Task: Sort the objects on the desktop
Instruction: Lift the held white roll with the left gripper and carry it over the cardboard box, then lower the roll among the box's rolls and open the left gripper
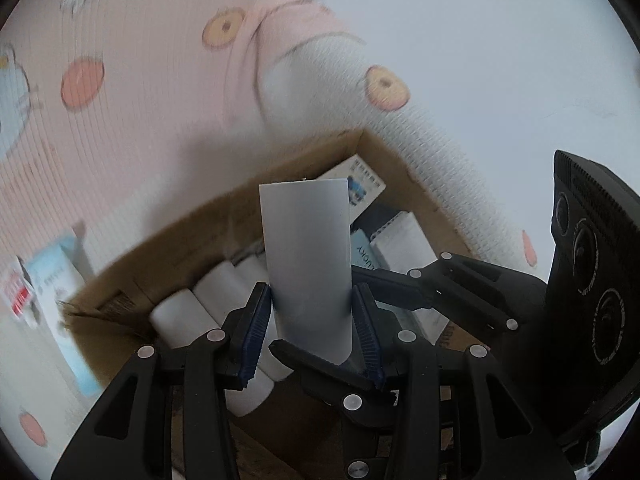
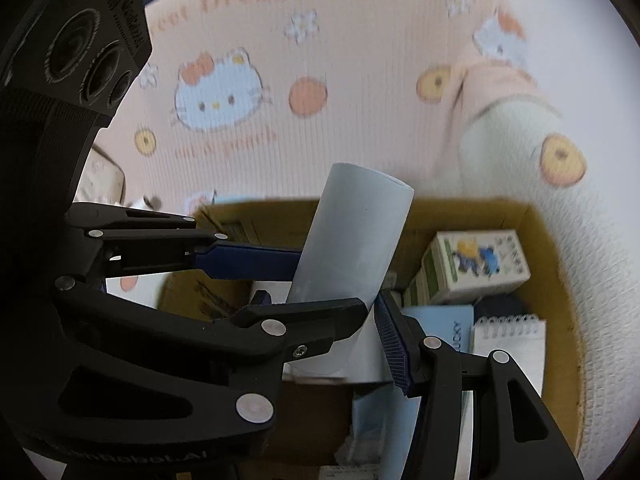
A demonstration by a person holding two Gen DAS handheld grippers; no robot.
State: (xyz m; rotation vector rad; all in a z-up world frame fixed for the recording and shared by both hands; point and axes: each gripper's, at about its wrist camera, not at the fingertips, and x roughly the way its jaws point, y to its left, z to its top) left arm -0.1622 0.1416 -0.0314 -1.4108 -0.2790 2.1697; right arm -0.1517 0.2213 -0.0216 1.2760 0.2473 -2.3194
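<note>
1. a pink cartoon-cat mat (image 2: 360, 92) covers the surface behind everything.
2. an open cardboard box (image 1: 400, 160) sits on it, holding white rolls (image 1: 180, 312), a small printed carton (image 2: 476, 268), a spiral notepad (image 2: 512, 340) and a light blue booklet (image 2: 440, 320).
3. a grey-white cylinder (image 1: 306, 260) stands nearly upright above the box's contents.
4. the left gripper (image 1: 312, 328) is part open, its blue pads (image 1: 256, 332) pressed on both sides of the cylinder's lower end.
5. the right gripper (image 2: 320, 320) also straddles the cylinder low down, jaws mid-width; the far pad (image 2: 394, 344) sits just beside it, and i cannot tell whether it presses.
</note>
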